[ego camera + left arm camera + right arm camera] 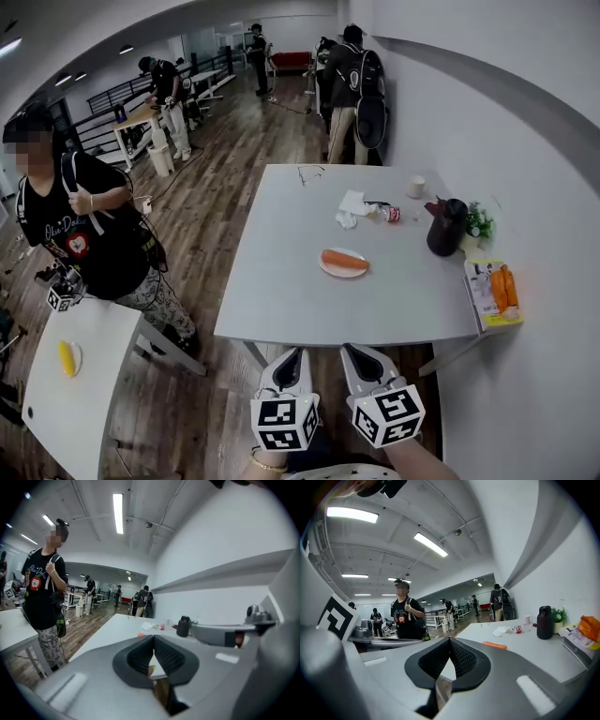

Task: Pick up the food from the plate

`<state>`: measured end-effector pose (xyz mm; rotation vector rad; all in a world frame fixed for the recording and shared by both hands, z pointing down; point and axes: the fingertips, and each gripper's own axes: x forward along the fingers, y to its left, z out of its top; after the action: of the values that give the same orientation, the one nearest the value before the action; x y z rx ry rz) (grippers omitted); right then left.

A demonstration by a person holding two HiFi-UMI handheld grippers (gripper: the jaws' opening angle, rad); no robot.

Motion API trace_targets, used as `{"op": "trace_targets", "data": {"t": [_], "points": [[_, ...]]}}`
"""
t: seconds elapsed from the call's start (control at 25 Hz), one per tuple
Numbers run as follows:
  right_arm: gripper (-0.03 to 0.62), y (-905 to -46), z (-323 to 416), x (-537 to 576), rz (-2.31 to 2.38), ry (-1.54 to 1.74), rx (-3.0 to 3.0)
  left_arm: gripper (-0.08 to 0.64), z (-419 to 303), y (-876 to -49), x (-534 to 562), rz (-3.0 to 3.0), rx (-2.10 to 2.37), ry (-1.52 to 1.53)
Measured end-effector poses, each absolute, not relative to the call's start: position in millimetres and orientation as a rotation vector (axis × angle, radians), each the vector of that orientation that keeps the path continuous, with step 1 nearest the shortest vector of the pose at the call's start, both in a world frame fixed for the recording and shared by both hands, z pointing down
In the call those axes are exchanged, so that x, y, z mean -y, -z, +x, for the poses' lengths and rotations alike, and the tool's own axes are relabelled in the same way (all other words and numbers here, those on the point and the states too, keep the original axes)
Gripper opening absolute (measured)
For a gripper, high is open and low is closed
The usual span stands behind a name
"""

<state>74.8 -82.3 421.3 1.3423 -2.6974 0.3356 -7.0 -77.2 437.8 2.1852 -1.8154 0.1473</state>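
Left gripper [294, 356] and right gripper [354, 354], side by side at the near edge of the table [281, 291]. Each has its jaws closed pad to pad, as its own gripper view confirms (left gripper [153, 640], right gripper [450, 642]), with nothing between them. Both point forward across the tabletop, and neither touches it.

Beyond them, near the middle of the table and well apart from both grippers, is the plate [328, 271] with a carrot [344, 261] lying flat across it. The carrot also shows in the right gripper view as an orange strip [494, 645], ahead and to the right of the jaw line. Farther back stand a black jug [446, 228], a crumpled tissue [352, 204] and a small can [391, 214], none of them near the plate.

Step in hand, as judged: the approach, before any reach; the carrot lies untouched on its plate.

Next move, as judged: one gripper, probably the right, must open its jaws, travel out over the plate, come down with the jaws set across the carrot's width, and close on it. The carrot is round and could roll.
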Motion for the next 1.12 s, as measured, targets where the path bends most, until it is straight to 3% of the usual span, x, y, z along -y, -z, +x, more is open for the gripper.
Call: {"op": "trace_targets", "data": {"t": [0.44, 0.96, 1.12], "points": [[0.000, -457.8, 81.5, 243.5, 1.423, -0.321, 2.534, 0.008, -9.2, -470.3, 234.3, 2.269, 1.686, -0.216], [0.002, -559.6, 61.6, 415.9, 1.015, -0.119, 2.224, 0.008, -30.5, -525.0, 357.0, 2.303, 1.548, -0.294], [0.133, -604.4, 65.7, 439.9, 0.745, -0.060, 2.065, 0.008, -33.7, -530.6, 366.2, 2.269, 1.536, -0.306]]}}
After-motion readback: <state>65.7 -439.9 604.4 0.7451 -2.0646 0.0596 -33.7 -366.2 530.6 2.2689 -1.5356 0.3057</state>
